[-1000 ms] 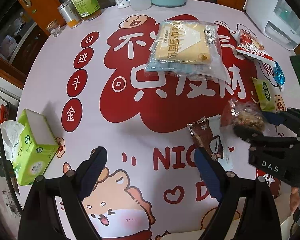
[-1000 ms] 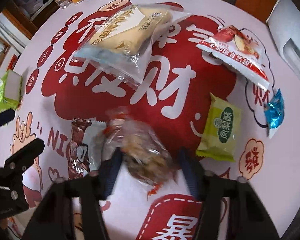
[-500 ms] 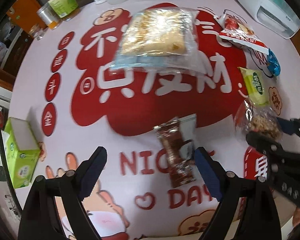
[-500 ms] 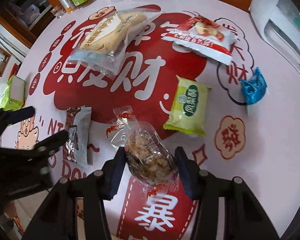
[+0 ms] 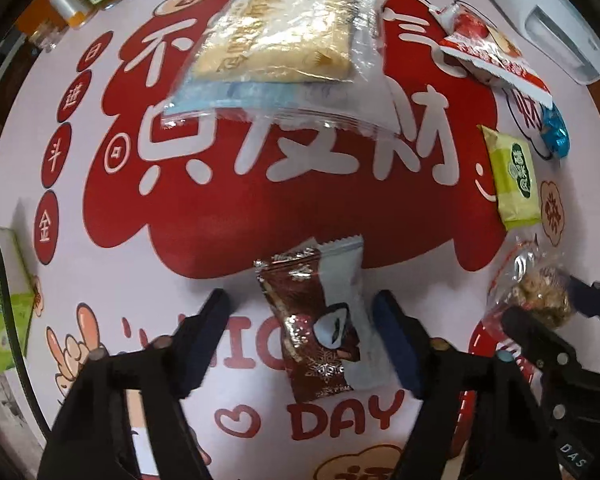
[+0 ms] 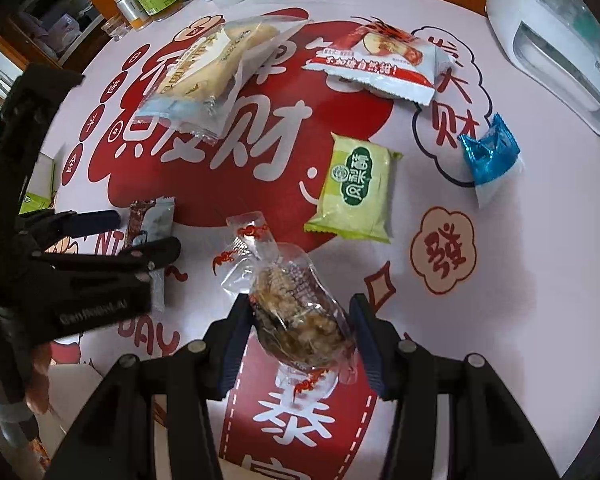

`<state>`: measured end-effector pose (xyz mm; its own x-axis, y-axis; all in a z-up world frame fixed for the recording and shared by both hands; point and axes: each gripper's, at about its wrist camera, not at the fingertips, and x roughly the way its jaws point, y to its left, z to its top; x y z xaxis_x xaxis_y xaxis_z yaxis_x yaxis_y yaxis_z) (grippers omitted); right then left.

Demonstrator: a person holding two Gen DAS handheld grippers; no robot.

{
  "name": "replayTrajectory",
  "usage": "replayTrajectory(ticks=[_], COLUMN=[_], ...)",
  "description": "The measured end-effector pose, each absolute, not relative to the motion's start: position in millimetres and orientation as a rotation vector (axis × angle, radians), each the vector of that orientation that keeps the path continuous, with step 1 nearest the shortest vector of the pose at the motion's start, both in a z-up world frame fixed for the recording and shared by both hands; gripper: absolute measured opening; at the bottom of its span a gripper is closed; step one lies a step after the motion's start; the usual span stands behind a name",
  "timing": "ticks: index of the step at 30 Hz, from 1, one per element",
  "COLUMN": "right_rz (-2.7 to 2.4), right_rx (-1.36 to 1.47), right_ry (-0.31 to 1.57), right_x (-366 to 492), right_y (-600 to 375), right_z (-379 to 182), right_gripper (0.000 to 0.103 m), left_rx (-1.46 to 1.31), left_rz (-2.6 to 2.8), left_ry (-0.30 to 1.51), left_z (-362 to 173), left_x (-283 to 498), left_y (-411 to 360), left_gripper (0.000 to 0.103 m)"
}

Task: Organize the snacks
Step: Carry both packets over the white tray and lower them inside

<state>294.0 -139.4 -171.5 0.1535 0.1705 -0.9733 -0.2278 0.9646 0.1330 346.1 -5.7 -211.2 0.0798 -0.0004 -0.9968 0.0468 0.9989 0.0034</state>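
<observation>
Round counter under a pink cloth printed with a big red cloud and white characters — taken here as the landmark. On the cloud's far edge, a large clear bread bag; at its right rim, a red-and-white apple snack pack, a green pastry packet and, further right, a blue candy wrapper. Just below the cloud's near edge, a brown-and-white chocolate bar wrapper flat on the cloth, lying between the fingers of the left hand-held gripper, jaws closing, pads not yet touching it. Near the cloud's lower right corner, the right hand-held gripper pinching a clear-wrapped nut cake. Beyond the cloud's left side, a green tissue box.
</observation>
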Motion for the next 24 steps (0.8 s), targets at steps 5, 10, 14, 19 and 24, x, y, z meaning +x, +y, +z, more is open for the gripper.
replayTrajectory(ticks=[5, 10, 14, 19, 24], right_rz=[0.293, 0.292, 0.291, 0.302, 0.325], right_rx=[-0.04, -0.028, -0.014, 0.01, 0.015], right_ry=[1.379, 1.346, 1.281, 1.179, 1.079], right_x=[289.9, 279.2, 260.9, 224.6, 177.7], right_y=[-138.1, -144.2, -153.3, -159.2, -160.2], right_z=[-166.7, -143.8, -108.9, -56.8, -12.2], right_gripper=[0.051, 0.051, 0.051, 0.051, 0.051], left_rx=[0.026, 0.012, 0.043, 0.088, 0.13], left_rz=[-0.033, -0.03, -0.058, -0.111, -0.173], left_ry=[1.499, 1.438, 1.337, 1.202, 1.087], left_z=[-205.4, -181.7, -129.0, -52.6, 9.1], left_x=[341.8, 326.3, 301.4, 259.6, 201.5], left_y=[5.6, 20.3, 24.1, 16.8, 6.6], left_gripper=[0.037, 0.036, 0.036, 0.036, 0.036])
